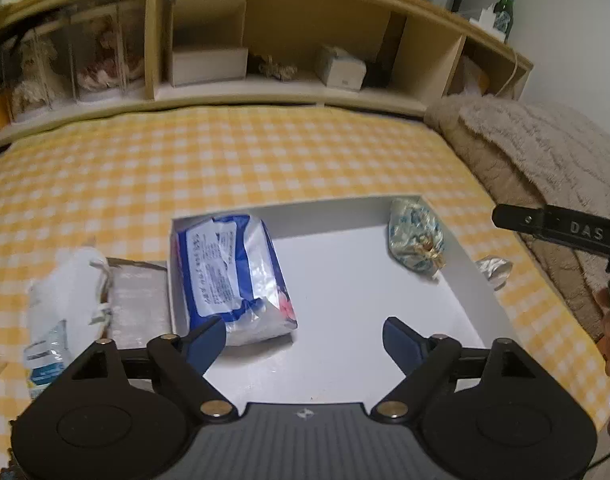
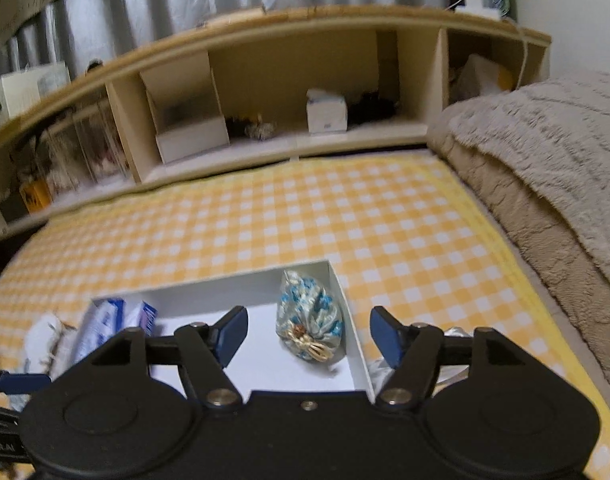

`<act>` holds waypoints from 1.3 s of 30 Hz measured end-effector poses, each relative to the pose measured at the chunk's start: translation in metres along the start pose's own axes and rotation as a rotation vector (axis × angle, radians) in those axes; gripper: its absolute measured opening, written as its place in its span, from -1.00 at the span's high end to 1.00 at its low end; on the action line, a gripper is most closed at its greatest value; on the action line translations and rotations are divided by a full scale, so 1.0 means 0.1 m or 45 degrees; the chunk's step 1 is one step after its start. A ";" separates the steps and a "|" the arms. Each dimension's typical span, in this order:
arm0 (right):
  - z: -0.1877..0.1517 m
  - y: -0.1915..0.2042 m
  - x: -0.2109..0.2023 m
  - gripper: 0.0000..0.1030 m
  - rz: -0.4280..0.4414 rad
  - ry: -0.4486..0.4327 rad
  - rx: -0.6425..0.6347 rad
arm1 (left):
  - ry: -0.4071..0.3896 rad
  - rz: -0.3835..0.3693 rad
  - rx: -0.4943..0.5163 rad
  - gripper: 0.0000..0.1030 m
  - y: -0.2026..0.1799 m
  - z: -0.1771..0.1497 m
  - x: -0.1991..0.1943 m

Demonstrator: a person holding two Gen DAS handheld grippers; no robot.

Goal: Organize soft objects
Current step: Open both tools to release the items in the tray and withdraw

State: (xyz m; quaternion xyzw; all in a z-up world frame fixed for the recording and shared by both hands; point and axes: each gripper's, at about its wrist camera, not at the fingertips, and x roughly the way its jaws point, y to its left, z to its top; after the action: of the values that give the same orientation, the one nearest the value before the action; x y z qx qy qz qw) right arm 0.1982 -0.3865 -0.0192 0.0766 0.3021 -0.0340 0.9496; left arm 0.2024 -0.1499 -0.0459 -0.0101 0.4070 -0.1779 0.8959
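A shallow white box lies on the yellow checked bed. A blue and white tissue pack lies in its left side. A blue patterned pouch tied with gold cord lies in its right side. My left gripper is open and empty over the box's near middle, next to the pack. My right gripper is open and empty above the pouch. A white plastic-wrapped bundle and a clear flat packet lie left of the box.
A crinkled silver wrapper lies just right of the box. A beige fleece blanket is heaped along the right. A wooden headboard shelf with boxes and a green bottle runs along the back.
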 end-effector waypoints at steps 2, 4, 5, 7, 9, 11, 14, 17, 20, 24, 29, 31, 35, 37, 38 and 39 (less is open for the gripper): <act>0.00 0.02 -0.14 -0.35 0.016 -0.026 0.031 | -0.025 0.005 0.000 -0.72 -0.01 0.00 -0.11; -0.01 0.07 -0.29 -0.38 0.029 -0.056 0.047 | -0.051 0.007 0.000 -0.78 -0.02 0.00 -0.22; -0.01 0.10 -0.37 -0.41 0.031 -0.070 0.048 | -0.067 0.008 0.001 -0.80 -0.02 -0.01 -0.29; -0.02 0.16 -0.51 -0.44 0.037 -0.096 0.043 | -0.097 0.013 0.005 -0.83 -0.02 -0.02 -0.41; -0.04 0.23 -0.65 -0.48 0.051 -0.118 0.042 | -0.127 0.020 0.008 -0.84 -0.03 -0.04 -0.53; -0.06 0.28 -0.76 -0.53 0.062 -0.129 0.046 | -0.152 0.025 0.010 -0.86 -0.03 -0.07 -0.64; -0.13 0.36 -0.94 -0.62 0.057 -0.132 0.032 | -0.187 0.028 0.009 -0.94 -0.03 -0.11 -0.80; -0.21 0.45 -1.09 -0.71 0.039 -0.135 0.002 | -0.223 0.029 0.008 -1.00 -0.02 -0.17 -0.95; -0.29 0.53 -1.23 -0.82 0.024 -0.133 -0.034 | -0.250 0.034 0.015 -1.00 0.01 -0.23 -1.07; -0.37 0.59 -1.36 -0.93 -0.010 -0.138 -0.060 | -0.263 0.064 0.018 -1.00 0.04 -0.30 -1.19; -0.44 0.65 -1.50 -0.99 -0.032 -0.141 -0.091 | -0.274 0.068 0.014 -1.00 0.12 -0.39 -1.29; -0.47 0.68 -1.55 -1.00 -0.045 -0.136 -0.105 | -0.272 0.062 0.013 -1.00 0.15 -0.42 -1.32; -0.52 0.75 -1.62 -1.00 -0.069 -0.151 -0.132 | -0.285 0.061 0.020 -1.00 0.20 -0.46 -1.38; -0.54 0.77 -1.66 -1.00 -0.079 -0.154 -0.139 | -0.300 0.051 0.022 -1.00 0.22 -0.48 -1.42; -0.55 0.78 -1.67 -1.00 -0.080 -0.158 -0.140 | -0.306 0.048 0.022 -1.00 0.23 -0.48 -1.43; -0.56 0.79 -1.68 -1.00 -0.082 -0.168 -0.139 | -0.310 0.041 0.023 -1.00 0.24 -0.49 -1.45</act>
State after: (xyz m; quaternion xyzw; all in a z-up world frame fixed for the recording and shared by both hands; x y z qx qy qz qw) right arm 0.0380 -0.2967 0.0433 0.0127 0.2428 -0.0532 0.9685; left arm 0.0865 -0.0739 0.0224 -0.0169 0.2937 -0.1647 0.9414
